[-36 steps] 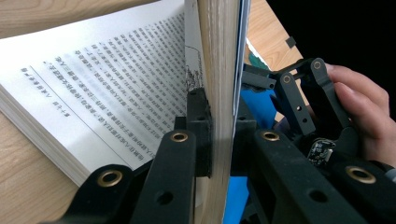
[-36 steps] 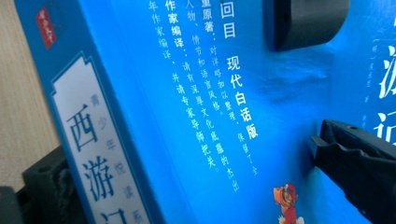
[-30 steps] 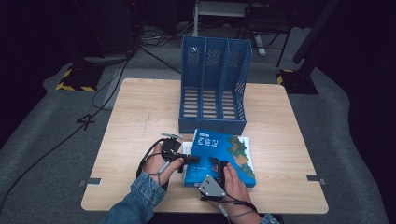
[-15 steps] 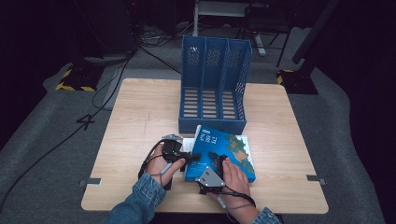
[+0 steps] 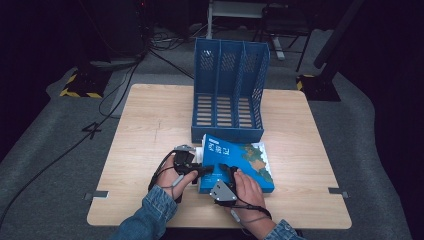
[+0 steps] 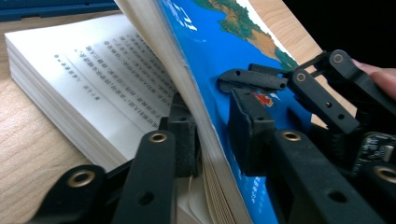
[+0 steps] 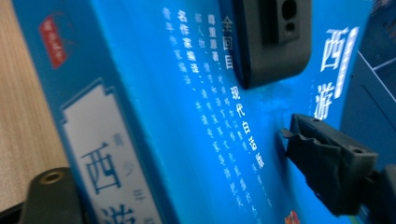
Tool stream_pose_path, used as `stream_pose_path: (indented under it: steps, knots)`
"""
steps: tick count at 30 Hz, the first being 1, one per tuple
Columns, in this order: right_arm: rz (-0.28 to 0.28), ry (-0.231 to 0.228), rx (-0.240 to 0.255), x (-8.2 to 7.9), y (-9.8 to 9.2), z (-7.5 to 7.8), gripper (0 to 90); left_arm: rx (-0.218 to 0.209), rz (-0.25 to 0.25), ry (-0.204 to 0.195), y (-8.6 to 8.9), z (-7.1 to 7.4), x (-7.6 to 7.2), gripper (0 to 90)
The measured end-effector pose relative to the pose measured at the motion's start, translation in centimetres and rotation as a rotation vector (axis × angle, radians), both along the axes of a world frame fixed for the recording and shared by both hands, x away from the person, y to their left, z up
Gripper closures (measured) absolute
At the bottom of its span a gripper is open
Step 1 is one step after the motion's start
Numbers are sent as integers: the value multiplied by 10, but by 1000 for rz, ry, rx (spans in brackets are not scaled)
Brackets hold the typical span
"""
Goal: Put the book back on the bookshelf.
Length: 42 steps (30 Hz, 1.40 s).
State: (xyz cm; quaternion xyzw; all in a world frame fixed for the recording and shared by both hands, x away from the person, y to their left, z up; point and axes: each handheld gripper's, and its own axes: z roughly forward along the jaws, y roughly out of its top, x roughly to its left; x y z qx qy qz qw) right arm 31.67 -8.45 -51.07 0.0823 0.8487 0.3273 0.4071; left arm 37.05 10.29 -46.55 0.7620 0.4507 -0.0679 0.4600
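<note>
The blue book (image 5: 235, 165) lies on the tabletop (image 5: 150, 120) before the file rack (image 5: 230, 90), the left gripper (image 6: 212, 135) pinching its lifted cover, right gripper (image 5: 226, 175) seemingly gripping the spine edge; likely next comes raising it upright.

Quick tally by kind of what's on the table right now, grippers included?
Blue book: 1
Blue three-slot file rack: 1
Handheld grippers: 2, the left gripper and the right gripper, both at the book's near end
Total: 4
</note>
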Motion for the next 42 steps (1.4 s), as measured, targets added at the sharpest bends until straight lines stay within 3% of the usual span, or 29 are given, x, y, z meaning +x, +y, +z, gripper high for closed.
stream_pose_path:
  steps: [3, 4, 7, 8, 10, 12, 14, 15, 17, 20, 23, 24, 25, 26, 31, 32, 33, 34, 36, 42]
  knots:
    - [11, -4, -57, 1, 3, 4, 239, 14, -1, -12, 1, 0, -1, 654]
    - [11, -6, -96, 1, 6, 5, 262, 17, 3, -20, 2, 0, -1, 625]
    - [34, -16, -161, 0, 10, 8, 377, 64, 12, -41, 5, 0, -3, 572]
    - [44, -23, -184, 0, 11, 9, 404, 59, 12, -49, 8, 0, -3, 560]
    - [45, -29, -201, 0, 12, 13, 449, 10, 10, -54, 14, 0, -2, 504]
    - [55, -36, -216, 0, 12, 16, 471, 1, 7, -70, 17, 1, -2, 469]
    - [59, -43, -220, 3, 13, 22, 516, 2, 5, -128, 24, 7, -2, 434]
    - [60, -37, -223, 4, 12, 25, 576, -18, 9, -152, 27, 9, -2, 435]
    - [47, -16, -213, 8, 13, 30, 585, -50, 28, -170, 35, 14, -2, 426]
    - [45, 31, -220, 13, 15, 39, 596, -44, 79, -206, 48, 15, 1, 419]
    - [39, 47, -207, 19, 14, 47, 597, 30, 137, -247, 62, 10, 4, 425]
    - [48, 64, -203, 20, 14, 49, 598, 30, 137, -247, 62, 10, 4, 430]
    - [39, 63, -191, 21, 13, 51, 599, 108, 163, -249, 67, 4, 5, 432]
    - [39, 63, -191, 21, 13, 51, 599, 108, 163, -249, 67, 4, 5, 432]
    - [44, 100, -152, 27, 7, 65, 607, 358, 171, -307, 81, -14, 10, 386]
    - [44, 100, -152, 27, 7, 65, 607, 358, 171, -307, 81, -14, 10, 377]
    - [36, 119, -130, 29, 5, 70, 609, 407, 169, -299, 86, -17, 11, 366]
    - [36, 119, -130, 29, 5, 70, 609, 407, 169, -299, 86, -17, 11, 356]
    - [21, 124, -101, 31, 2, 75, 610, 459, 180, -293, 92, -21, 12, 353]
    - [18, 178, -48, 38, -8, 91, 612, 486, 194, -283, 108, -35, 11, 341]
